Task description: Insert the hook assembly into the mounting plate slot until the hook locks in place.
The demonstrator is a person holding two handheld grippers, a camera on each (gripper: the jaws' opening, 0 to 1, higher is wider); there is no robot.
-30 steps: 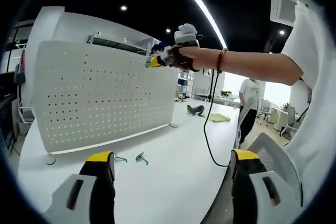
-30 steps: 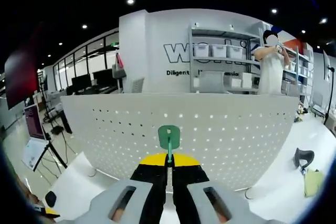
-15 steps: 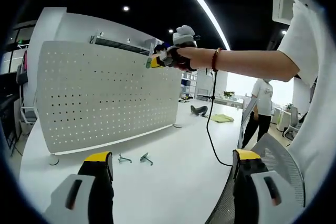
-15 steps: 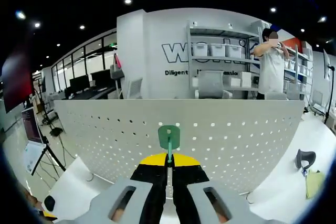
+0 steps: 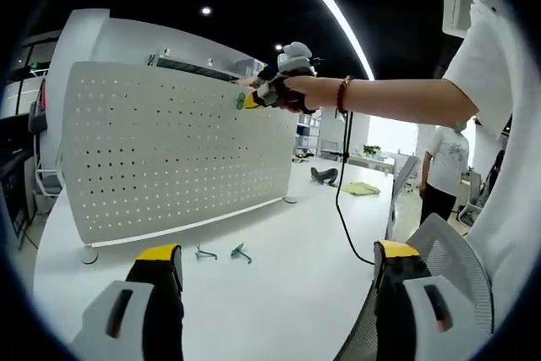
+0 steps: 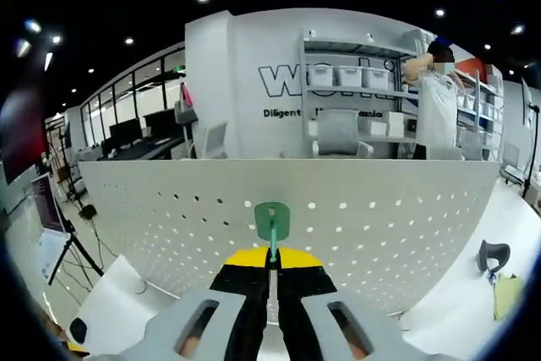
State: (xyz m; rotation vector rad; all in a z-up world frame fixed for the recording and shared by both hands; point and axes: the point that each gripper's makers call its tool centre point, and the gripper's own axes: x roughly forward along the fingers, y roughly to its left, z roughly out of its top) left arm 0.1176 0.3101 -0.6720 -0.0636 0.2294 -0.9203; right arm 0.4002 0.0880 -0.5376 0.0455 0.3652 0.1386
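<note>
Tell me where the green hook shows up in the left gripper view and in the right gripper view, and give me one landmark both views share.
Left gripper view: the green hook sits upper centre, at the tip of the right gripper, near the top edge of the white pegboard.
Right gripper view: the green hook is centre frame, pinched between the closed jaws, in front of the pegboard.
Shared landmark: the white pegboard standing on the table.

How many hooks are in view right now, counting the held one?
3: a green hook clamped in the right gripper near the pegboard's top edge, and two loose hooks on the table before it. Others may be hidden.
</note>
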